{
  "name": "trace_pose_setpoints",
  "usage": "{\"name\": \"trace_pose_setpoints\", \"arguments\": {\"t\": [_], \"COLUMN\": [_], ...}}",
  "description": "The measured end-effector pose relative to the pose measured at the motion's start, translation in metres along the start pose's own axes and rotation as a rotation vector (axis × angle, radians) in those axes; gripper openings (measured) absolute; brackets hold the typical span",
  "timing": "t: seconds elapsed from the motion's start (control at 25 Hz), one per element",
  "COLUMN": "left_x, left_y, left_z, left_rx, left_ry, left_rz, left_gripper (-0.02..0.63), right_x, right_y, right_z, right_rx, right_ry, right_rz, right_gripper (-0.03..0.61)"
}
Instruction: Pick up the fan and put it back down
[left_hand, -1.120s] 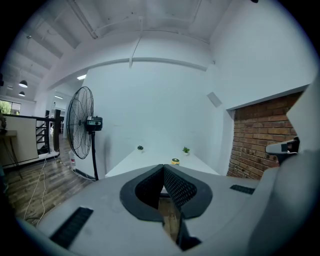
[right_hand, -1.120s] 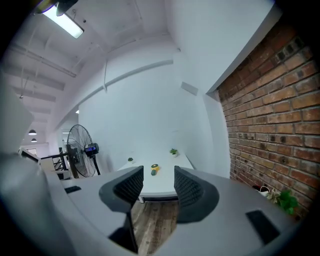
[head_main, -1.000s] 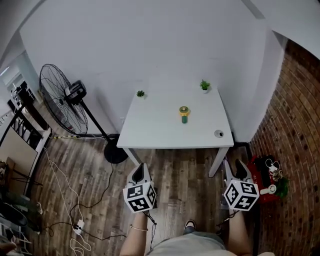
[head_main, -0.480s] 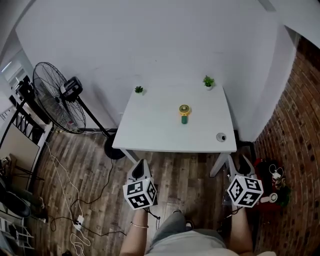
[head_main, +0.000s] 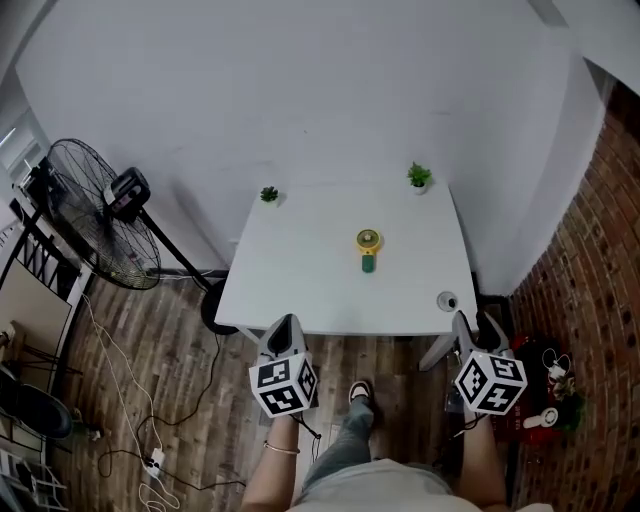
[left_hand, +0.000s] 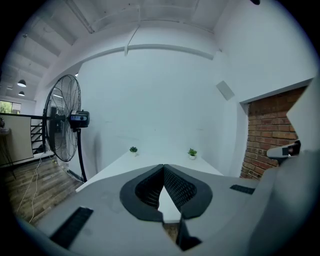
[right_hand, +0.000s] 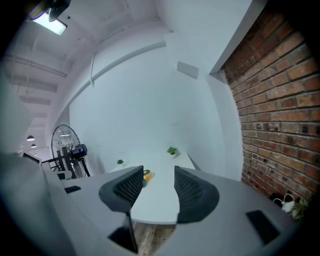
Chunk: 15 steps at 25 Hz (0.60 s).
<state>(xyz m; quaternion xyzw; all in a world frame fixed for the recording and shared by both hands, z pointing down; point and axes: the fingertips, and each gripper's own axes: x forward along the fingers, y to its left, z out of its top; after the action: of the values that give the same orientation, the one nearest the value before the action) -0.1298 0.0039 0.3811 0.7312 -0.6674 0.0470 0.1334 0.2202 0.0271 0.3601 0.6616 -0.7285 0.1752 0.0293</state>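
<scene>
Yellow on top with a green handle, the fan (head_main: 368, 247) lies near the middle of the white table (head_main: 300, 290), well apart from both grippers and touched by neither. Two small plants (head_main: 269, 194) (head_main: 419, 177) stand at the far corners, and a small round thing (head_main: 446, 300) sits at the near right corner; I cannot tell what it is.

Over the last second the table has drawn closer in the head view. A shoe (head_main: 360, 392) now shows forward on the wood floor, so the person appears to be stepping in. The left gripper (head_main: 284, 325) and right gripper (head_main: 470, 325), which were short of the table a second ago, now reach its near edge. The floor fan (head_main: 85, 230) has slid further left in that view.

The left gripper's jaws meet at their tips with nothing between them. The right gripper's jaws stand apart and empty, and its own view shows the fan just past its left jaw, further down the table.

My reading is that this is the approach and the pick has not begun. The right gripper, already parted and roughly lined up, looks the likelier one to take it. It would have to travel over the table towards the middle first.
</scene>
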Motion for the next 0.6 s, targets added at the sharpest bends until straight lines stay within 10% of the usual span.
{"name": "trace_pose_setpoints", "arguments": {"t": [0.6], "left_x": [0.19], "left_y": [0.032], "left_z": [0.081], "left_rx": [-0.005], "left_ry": [-0.035], "left_rz": [-0.048], "left_gripper": [0.012], "right_x": [0.172], "right_y": [0.015], "right_z": [0.083], "right_rx": [-0.033], "right_ry": [-0.04], "right_rz": [-0.038], "right_gripper": [0.195]}}
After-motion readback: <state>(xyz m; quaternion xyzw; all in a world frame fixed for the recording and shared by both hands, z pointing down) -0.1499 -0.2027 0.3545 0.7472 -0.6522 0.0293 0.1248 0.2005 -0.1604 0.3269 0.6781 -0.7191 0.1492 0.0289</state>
